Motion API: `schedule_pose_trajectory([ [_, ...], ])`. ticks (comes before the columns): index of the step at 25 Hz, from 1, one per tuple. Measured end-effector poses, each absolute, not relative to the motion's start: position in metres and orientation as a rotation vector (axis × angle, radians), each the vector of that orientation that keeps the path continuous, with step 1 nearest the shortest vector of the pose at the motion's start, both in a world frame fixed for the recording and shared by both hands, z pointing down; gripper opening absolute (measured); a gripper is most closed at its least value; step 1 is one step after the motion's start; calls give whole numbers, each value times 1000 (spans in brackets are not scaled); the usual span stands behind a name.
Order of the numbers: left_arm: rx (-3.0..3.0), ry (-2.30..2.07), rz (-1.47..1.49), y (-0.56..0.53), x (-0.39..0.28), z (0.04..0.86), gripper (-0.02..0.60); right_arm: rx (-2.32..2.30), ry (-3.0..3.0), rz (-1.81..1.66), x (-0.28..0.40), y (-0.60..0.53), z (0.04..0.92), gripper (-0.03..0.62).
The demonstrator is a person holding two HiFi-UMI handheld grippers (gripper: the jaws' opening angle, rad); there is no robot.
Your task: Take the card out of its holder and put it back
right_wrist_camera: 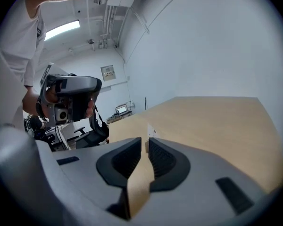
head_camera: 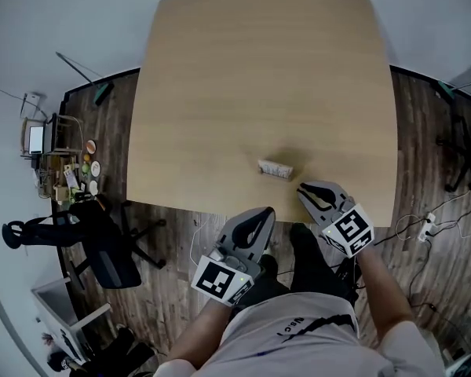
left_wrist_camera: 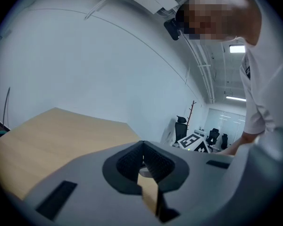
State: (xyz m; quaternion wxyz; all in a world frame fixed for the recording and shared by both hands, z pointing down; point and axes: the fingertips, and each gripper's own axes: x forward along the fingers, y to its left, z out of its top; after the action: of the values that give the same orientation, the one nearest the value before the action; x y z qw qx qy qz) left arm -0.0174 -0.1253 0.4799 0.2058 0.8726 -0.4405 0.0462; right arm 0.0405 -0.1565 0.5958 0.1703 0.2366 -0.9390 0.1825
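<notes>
A small white card holder (head_camera: 275, 168) lies on the light wooden table (head_camera: 259, 77), near its front edge. No separate card can be made out on it from here. My right gripper (head_camera: 303, 188) hovers just right of and nearer than the holder, jaws shut, with nothing held. My left gripper (head_camera: 266, 211) hangs past the table's front edge, below the holder, shut and empty. In the right gripper view the holder (right_wrist_camera: 151, 131) peeks out just beyond the closed jaws (right_wrist_camera: 145, 142). In the left gripper view the jaws (left_wrist_camera: 142, 145) meet at their tips over the table.
The table's front edge (head_camera: 220, 209) runs just ahead of the person's body. A black office chair (head_camera: 102, 246) stands on the wooden floor at the left, with a cluttered small stand (head_camera: 63, 167) behind it. Cables and a power strip (head_camera: 424, 226) lie at the right.
</notes>
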Motion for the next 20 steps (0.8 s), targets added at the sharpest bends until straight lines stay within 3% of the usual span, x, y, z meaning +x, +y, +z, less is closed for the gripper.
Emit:
schedule_pose_trajectory([
  [11,2300,-1296,182,-129,-28,510,12,545,-2630,546,11,-190,657,77],
  [20,2279,-1311,179,-124,-44,515,12,499,-2660,441,1,-194,650,28],
])
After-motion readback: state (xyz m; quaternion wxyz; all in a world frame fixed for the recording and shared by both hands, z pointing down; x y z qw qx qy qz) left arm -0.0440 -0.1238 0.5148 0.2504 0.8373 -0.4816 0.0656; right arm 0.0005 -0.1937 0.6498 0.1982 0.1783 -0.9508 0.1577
